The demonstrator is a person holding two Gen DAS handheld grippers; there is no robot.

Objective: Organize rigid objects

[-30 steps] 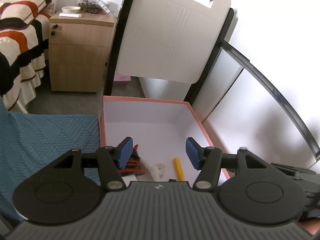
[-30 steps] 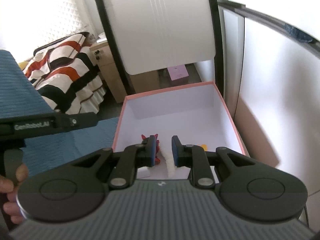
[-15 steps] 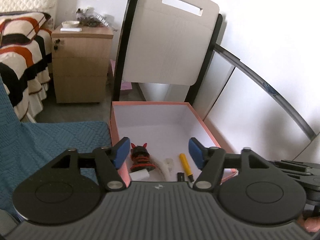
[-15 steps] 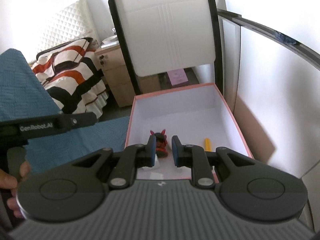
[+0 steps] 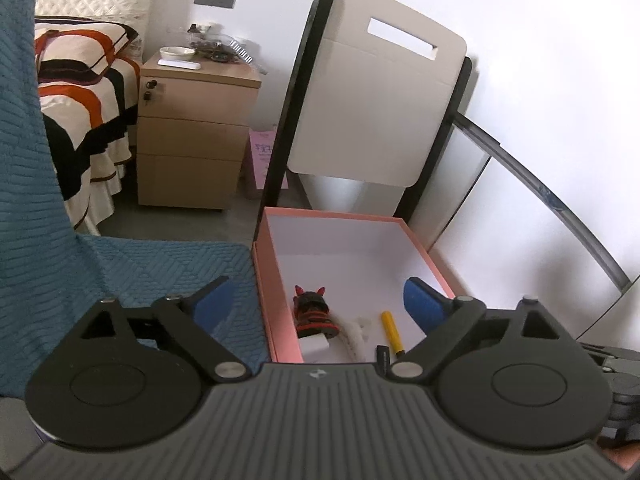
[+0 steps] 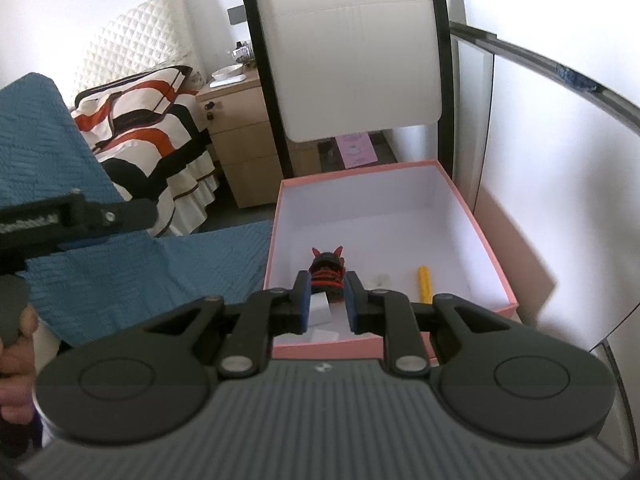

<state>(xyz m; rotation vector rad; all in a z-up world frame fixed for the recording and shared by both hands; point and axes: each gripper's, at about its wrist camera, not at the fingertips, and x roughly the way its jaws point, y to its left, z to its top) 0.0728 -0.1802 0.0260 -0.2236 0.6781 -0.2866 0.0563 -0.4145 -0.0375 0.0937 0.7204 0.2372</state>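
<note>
— Left gripper (image 5: 316, 300)?
— Spread wide, empty, above pink box (image 5: 276, 320).
— Right gripper (image 6: 326, 296)?
— Nearly closed, gripping nothing; red-black figurine (image 6: 328, 270) just ahead of fingertips, yellow marker (image 6: 424, 282) further right

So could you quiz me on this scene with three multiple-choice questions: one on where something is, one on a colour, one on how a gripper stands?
1. Where is the red and black figurine?
A. on the nightstand
B. in the pink box
C. on the blue cloth

2. What colour is the marker in the box?
A. yellow
B. green
C. purple

3. How does the left gripper stand?
A. shut on the marker
B. shut on the figurine
C. open, holding nothing

Answers: 1 B, it stands on the box's white floor near the left wall. 2 A, its barrel is plainly yellow. 3 C, its blue pads sit far apart with nothing between them.
</note>
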